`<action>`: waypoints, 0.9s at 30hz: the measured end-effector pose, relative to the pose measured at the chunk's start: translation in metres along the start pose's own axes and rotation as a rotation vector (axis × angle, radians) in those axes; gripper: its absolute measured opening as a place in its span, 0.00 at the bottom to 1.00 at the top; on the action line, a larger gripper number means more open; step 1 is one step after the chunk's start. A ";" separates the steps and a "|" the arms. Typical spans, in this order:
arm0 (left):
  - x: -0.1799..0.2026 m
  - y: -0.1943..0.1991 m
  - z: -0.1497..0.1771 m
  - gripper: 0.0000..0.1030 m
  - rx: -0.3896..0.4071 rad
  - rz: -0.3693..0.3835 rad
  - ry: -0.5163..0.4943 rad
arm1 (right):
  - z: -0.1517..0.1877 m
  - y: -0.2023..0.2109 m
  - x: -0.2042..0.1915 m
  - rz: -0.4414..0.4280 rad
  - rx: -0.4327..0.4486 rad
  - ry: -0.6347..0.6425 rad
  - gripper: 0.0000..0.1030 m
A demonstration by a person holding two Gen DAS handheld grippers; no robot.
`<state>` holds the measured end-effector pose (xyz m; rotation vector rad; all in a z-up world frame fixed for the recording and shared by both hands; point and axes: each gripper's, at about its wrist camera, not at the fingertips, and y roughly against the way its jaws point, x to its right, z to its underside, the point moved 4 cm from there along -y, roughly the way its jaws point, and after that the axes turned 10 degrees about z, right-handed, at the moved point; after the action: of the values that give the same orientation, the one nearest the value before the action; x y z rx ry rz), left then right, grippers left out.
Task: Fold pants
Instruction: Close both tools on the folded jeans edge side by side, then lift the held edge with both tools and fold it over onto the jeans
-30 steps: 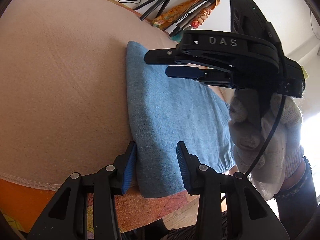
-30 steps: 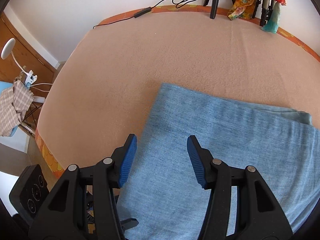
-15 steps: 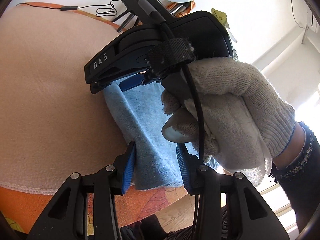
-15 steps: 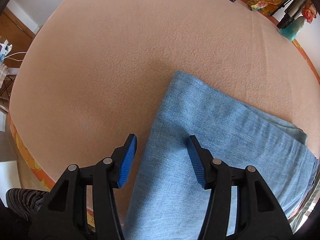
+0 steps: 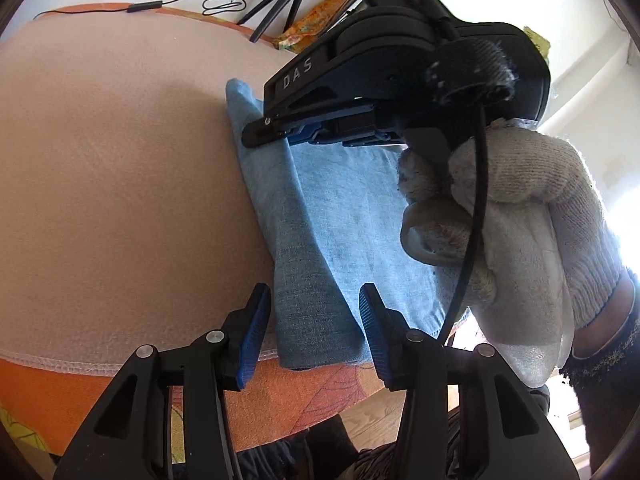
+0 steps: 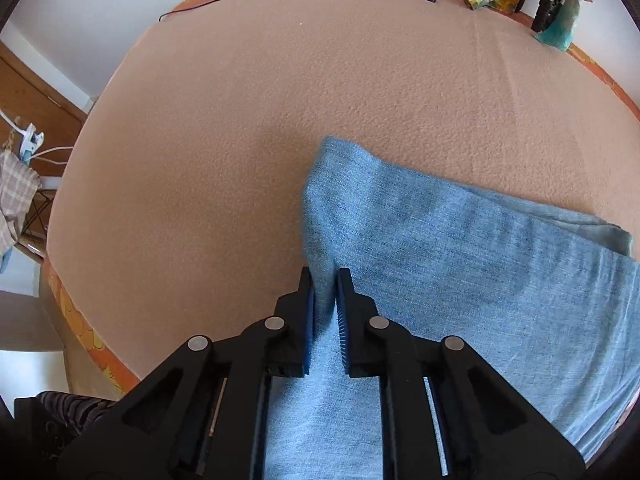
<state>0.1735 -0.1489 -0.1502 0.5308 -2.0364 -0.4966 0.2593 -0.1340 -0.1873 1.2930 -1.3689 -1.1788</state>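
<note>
The blue pants (image 6: 460,280) lie folded on the bed (image 6: 280,120), near its front edge. The right tool (image 6: 325,292) is pinched tight on a ridge of cloth at the pants' left edge. The left tool (image 5: 312,320) is opening, its pads on each side of the near corner but not squeezing. If only the top layer is pinched, the fold could fall apart when lifted. One-sided pulling could drag the pants off the bed.

pants (image 6: 460,280): right end cut off | tripod (image 5: 280,0): perhaps top cropped
</note>
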 end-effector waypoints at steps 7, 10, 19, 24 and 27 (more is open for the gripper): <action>0.032 -0.001 -0.010 0.22 0.036 0.053 -0.138 | 0.018 0.040 0.049 -0.189 0.151 -0.199 0.07; 0.046 0.003 -0.017 0.19 0.057 0.086 -0.168 | 0.028 0.057 0.071 -0.269 0.210 -0.285 0.07; 0.094 0.002 -0.024 0.19 0.047 0.174 -0.255 | 0.035 0.107 0.110 -0.385 0.359 -0.357 0.07; 0.100 -0.002 -0.040 0.18 0.049 0.202 -0.284 | 0.047 0.127 0.147 -0.418 0.412 -0.401 0.07; 0.109 -0.015 -0.055 0.17 0.043 0.210 -0.307 | 0.054 0.137 0.172 -0.439 0.441 -0.437 0.06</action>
<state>0.1735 -0.2285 -0.0560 0.2718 -2.3688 -0.4282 0.1745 -0.3014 -0.0613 1.7844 -1.7883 -1.5824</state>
